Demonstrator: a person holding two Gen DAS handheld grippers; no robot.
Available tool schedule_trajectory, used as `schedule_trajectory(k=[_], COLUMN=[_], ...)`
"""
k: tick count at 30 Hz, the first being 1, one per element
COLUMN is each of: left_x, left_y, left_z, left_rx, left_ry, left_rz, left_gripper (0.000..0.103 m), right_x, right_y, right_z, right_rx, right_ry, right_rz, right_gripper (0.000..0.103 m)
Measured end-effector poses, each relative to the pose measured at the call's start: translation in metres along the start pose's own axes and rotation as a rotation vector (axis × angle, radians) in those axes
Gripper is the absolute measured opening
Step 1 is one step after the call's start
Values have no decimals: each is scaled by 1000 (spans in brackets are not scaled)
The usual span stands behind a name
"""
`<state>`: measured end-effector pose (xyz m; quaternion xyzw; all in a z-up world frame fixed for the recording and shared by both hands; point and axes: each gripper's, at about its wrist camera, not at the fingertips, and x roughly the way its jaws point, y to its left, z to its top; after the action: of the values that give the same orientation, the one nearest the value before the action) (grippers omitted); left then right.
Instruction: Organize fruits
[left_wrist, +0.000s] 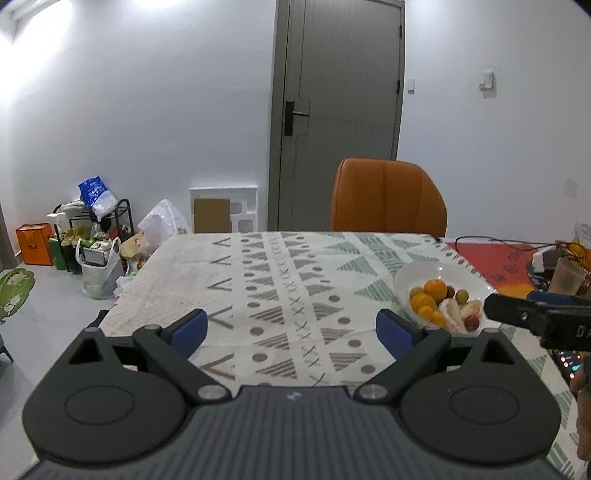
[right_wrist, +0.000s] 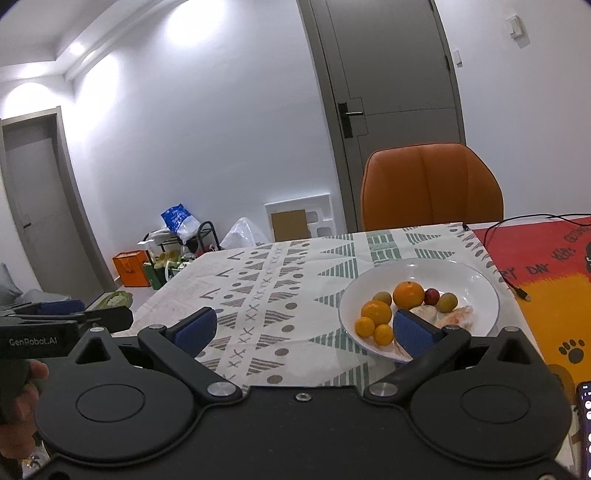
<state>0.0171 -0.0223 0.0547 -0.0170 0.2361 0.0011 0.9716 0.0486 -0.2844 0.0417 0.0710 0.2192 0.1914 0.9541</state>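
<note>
Left wrist view shows your left gripper hanging over the patterned cloth on the worktop, its blue-padded fingers spread wide apart with nothing between them. The white bowl of fruit sits ahead and to the right of it, near the edge where the cloth meets a red and orange mat. Your right gripper pokes in from the right edge of this view, just beside the bowl's near right rim.

From the right wrist view, your right gripper also has its fingers held wide apart and empty. Its right finger overlaps the near edge of the bowl in this view; you cannot tell whether it touches. Inside the bowl lie a large orange, a second orange, two small oranges at the front, two yellow-green round fruits, a small red fruit and some pale peeled pieces. All the fruit is bunched toward the bowl's near side.

An orange chair stands behind the worktop, in front of a grey door. A black cable trails across the mat, and a phone with a lit screen lies at the far right.
</note>
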Motion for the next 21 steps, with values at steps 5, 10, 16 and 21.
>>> schedule_trajectory(k=[5,10,16,21], left_x=[-2,0,4,6], left_y=[7,11,15,14], left_z=[-5,-15,-30,-39], left_rx=[19,7,-1,-3], left_ry=[18,48,89,113], left_rz=[24,34,31,27], left_gripper=[97,97,97,97], right_x=[-3,-4,-1,1], right_y=[0,1,0,-1], right_z=[-7,-14,-26,-34], right_rx=[-1,-2,-13,5], right_ry=[9,21,55,79], right_rz=[10,20,9,11], right_gripper=[103,103,103,103])
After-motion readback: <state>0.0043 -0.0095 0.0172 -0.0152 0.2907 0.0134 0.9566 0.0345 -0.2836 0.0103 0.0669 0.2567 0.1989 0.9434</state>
